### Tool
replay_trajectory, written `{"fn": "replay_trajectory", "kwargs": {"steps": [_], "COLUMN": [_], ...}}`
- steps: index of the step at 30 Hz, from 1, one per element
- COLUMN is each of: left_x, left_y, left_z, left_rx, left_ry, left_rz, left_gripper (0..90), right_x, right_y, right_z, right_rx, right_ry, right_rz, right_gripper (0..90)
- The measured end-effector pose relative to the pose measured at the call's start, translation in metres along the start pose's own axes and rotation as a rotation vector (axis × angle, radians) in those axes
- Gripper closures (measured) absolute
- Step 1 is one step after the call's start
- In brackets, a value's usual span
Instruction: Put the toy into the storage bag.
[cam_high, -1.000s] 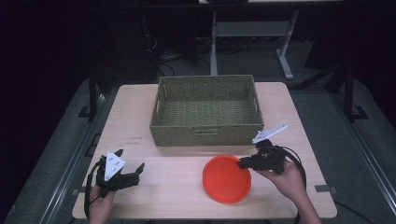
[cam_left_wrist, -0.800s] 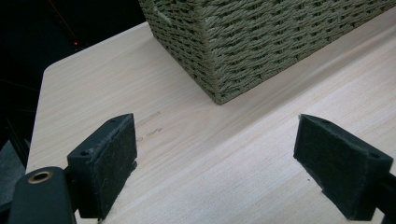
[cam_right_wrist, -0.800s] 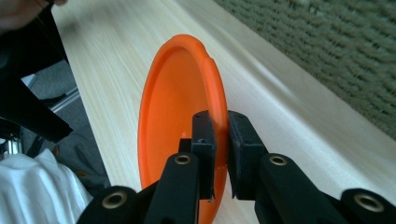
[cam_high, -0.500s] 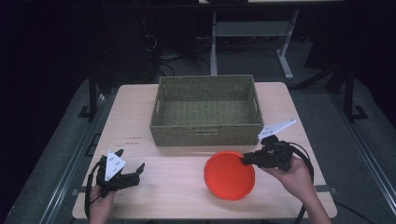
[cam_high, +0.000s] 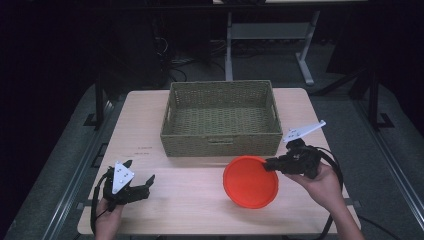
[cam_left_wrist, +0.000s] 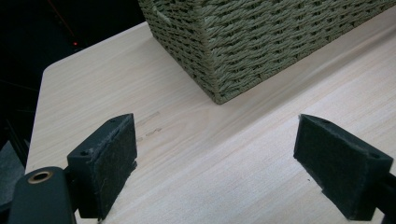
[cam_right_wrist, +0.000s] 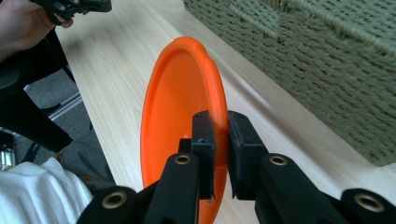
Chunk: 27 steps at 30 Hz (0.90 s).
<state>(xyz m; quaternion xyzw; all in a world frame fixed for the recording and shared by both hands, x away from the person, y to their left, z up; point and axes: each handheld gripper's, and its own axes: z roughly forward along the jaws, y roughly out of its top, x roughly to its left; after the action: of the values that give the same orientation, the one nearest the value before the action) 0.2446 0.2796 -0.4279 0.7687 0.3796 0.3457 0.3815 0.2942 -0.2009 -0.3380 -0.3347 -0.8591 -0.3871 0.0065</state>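
Observation:
An orange plate (cam_high: 248, 181) hangs tilted just above the table, right of centre and in front of the woven basket (cam_high: 222, 145). My right gripper (cam_high: 270, 164) is shut on its right rim; in the right gripper view the two jaws pinch the plate's edge (cam_right_wrist: 219, 100) at the gripper (cam_right_wrist: 219, 126). My left gripper (cam_high: 141, 176) rests at the table's front left corner, held by a hand. Its pads (cam_left_wrist: 109, 154) stand far apart with only bare wood between them at the gripper (cam_left_wrist: 215, 172).
The basket (cam_left_wrist: 261, 42) stands at the middle back of the light wooden table (cam_high: 190, 200), its near wall close behind the plate. Dark floor and a metal stand (cam_high: 265, 35) lie beyond the far edge. The other hand's gripper (cam_right_wrist: 74, 5) sits across the table.
The right gripper has lifted the plate's right rim, so the plate has gone from lying nearly flat to tilted and raised. The left gripper has stayed put.

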Motion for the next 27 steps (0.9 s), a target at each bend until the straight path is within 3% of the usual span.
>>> {"fn": "replay_trajectory", "kwargs": {"steps": [13,27], "left_x": [0.0,0.002], "left_y": [0.0,-0.001], "left_z": [-0.001,-0.001], "left_rx": [0.004,0.007], "left_ry": [0.003,0.005], "left_rz": [0.004,-0.002], "left_gripper": [12.8,12.8], "right_x": [0.0,0.0], "right_y": [0.019,0.039], "right_z": [-0.017,-0.024], "right_rx": [-0.007,-0.016], "right_ry": [-0.041,-0.061], "right_rz": [-0.01,-0.018], "right_gripper": [81.7,81.7]}}
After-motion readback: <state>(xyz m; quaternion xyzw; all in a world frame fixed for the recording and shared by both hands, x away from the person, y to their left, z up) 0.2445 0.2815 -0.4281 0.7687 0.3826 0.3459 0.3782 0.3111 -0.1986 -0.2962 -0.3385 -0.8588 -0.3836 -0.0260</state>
